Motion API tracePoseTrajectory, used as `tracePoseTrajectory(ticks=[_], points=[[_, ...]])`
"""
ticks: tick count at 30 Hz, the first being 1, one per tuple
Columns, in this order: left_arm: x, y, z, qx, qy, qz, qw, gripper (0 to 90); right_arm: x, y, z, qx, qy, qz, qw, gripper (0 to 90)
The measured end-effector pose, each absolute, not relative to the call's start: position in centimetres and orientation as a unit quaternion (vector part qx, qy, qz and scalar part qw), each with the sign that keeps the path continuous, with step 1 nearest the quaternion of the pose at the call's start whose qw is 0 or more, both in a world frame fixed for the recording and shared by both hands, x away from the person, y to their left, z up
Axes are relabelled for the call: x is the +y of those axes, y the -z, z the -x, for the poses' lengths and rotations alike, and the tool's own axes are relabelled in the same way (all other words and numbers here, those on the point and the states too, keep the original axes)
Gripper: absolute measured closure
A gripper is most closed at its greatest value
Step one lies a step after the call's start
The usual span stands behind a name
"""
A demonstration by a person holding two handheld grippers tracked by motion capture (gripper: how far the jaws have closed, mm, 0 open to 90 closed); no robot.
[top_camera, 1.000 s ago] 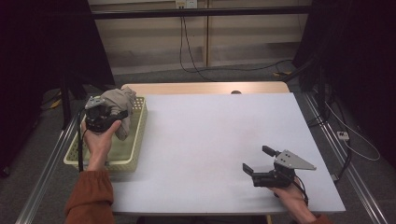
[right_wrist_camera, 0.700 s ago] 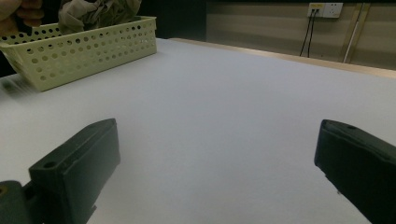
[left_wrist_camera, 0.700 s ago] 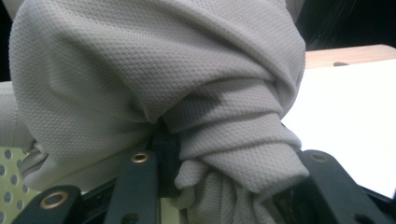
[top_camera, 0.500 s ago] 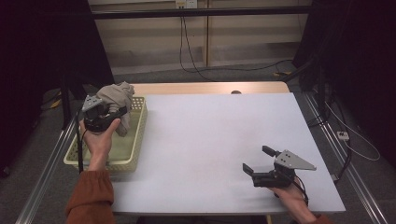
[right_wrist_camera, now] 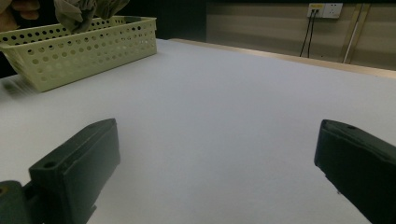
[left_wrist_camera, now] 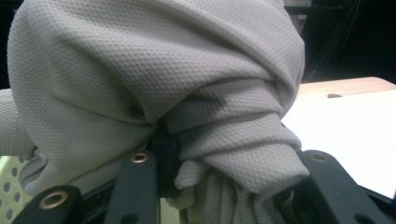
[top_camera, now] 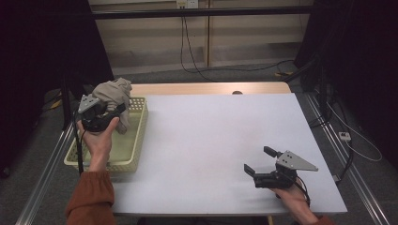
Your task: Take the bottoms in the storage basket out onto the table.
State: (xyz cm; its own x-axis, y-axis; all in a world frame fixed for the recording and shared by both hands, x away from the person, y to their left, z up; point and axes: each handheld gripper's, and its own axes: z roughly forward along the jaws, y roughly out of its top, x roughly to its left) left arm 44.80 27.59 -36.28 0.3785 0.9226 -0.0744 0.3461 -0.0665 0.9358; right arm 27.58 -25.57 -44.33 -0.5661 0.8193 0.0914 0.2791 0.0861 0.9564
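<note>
Landmark: the pale yellow perforated basket at the left edge of the white table; every place below is told from it.

Left gripper: held up over the far half of the basket, above its rim, in a hand whose rust-coloured sleeve comes in from the near side of the basket.

Left jaws: closed tight on the grey cloth. In the left gripper view the black jaws rise from the bottom and the fabric is bunched and pinched between them.

Grey cloth: a crumpled knit bundle, lifted clear of the basket floor and hanging from the left gripper above the basket's far end. In the left gripper view the cloth shows a fine textured weave, with folds draped over both jaws.

Right gripper: well apart from the basket, across the table, near the table's near right corner; it sits low over the bare surface with a grey three-cornered plate on top.

Right jaws: spread wide with nothing between them; in the right gripper view only white table lies between the two black jaws.

Basket seen from the right gripper: far off at the upper left, with the cloth hanging just above its rim.
</note>
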Motion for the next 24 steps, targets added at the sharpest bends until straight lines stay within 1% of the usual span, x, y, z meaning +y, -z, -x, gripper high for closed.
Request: tracePoseTrajectory(ticks=[24], points=[[27.6,34.4,-43.6,0.454,-0.332,-0.647,0.514,57.5,-25.5,44.3,-27.6,0.694,-0.549,-0.395,0.245,0.1]])
